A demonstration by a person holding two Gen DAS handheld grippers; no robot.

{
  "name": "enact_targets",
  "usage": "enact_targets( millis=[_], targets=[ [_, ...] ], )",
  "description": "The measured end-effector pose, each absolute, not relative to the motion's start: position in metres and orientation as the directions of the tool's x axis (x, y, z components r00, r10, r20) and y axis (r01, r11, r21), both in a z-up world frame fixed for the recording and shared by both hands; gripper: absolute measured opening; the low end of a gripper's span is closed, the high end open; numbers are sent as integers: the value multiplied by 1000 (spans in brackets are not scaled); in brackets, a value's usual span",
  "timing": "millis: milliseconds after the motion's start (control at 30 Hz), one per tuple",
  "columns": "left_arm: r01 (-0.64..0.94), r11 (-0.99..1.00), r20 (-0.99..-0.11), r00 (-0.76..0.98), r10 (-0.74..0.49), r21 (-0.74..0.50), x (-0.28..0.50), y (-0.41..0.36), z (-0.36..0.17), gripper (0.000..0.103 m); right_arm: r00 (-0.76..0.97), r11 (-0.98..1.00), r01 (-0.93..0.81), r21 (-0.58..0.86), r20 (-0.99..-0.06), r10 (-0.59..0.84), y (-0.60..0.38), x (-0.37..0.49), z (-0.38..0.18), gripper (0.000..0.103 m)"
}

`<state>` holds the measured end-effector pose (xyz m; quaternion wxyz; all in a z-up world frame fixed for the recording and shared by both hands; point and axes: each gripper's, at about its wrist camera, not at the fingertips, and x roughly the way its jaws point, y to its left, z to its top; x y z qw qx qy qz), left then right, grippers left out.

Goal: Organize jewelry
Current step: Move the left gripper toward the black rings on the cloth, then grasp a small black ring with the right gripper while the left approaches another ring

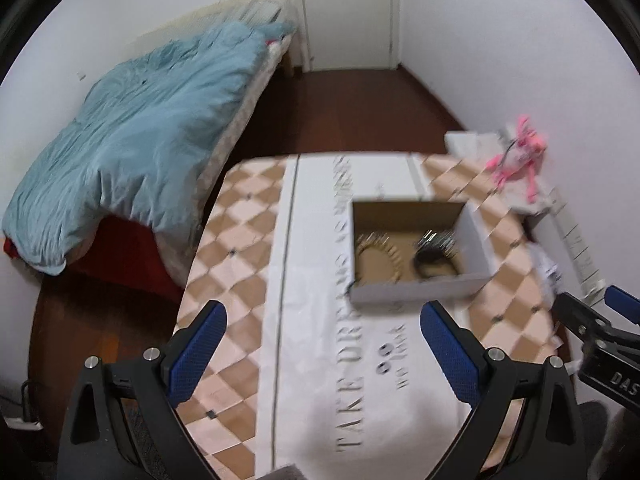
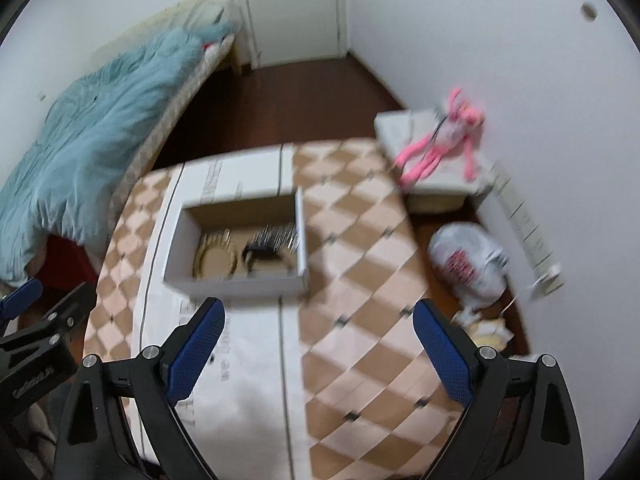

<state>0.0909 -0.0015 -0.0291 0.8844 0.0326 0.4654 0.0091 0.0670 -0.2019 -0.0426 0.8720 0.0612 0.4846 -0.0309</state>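
An open white cardboard box (image 1: pixel 416 290) stands on the table; it also shows in the right wrist view (image 2: pixel 236 282). Inside lie a gold beaded necklace (image 1: pixel 378 254) (image 2: pixel 214 254) and a black and silver jewelry piece (image 1: pixel 434 252) (image 2: pixel 272 246). My left gripper (image 1: pixel 322 320) is open and empty, held above the table short of the box. My right gripper (image 2: pixel 318 316) is open and empty, just in front of the box. Each gripper shows at the edge of the other's view.
The table has a checkered cloth (image 1: pixel 236 240) and a white printed sheet (image 1: pixel 316 360). A bed with a blue blanket (image 1: pixel 132 128) stands left. A pink plush toy (image 2: pixel 444 136) lies on a white box at right, with a plastic bag (image 2: pixel 468 264) on the floor.
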Motion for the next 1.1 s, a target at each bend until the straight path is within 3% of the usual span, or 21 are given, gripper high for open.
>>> enact_targets(
  millis=[100, 167, 233, 433, 700, 800, 867, 1100],
  targets=[
    [-24, 994, -852, 514, 101, 104, 90, 11, -65, 99, 470, 988, 73, 137, -879, 87, -185, 67, -86, 95],
    [-49, 990, -870, 473, 138, 131, 88, 22, -91, 99, 431, 985, 42, 166, -892, 132, -169, 67, -115, 79],
    [-62, 987, -882, 443, 161, 149, 87, 30, -111, 99, 408, 985, 13, 171, -900, 150, -152, 68, -137, 72],
    [-68, 981, -909, 369, 193, 181, 85, 53, -154, 99, 403, 988, -72, 137, -902, 154, -102, 73, -174, 61],
    [-90, 980, -914, 352, 200, 180, 81, 72, -166, 99, 403, 983, -144, 116, -900, 166, -69, 81, -192, 48],
    [-91, 980, -916, 348, 199, 179, 81, 75, -167, 99, 418, 982, -168, 86, -896, 150, -61, 81, -197, 34],
    [-92, 980, -916, 348, 198, 177, 81, 76, -167, 99, 426, 981, -176, 80, -892, 149, -60, 83, -198, 12],
    [-67, 985, -912, 374, 171, 158, 85, 64, -158, 99, 467, 985, -100, 144, -867, 174, -99, 77, -181, 12]
  ],
)
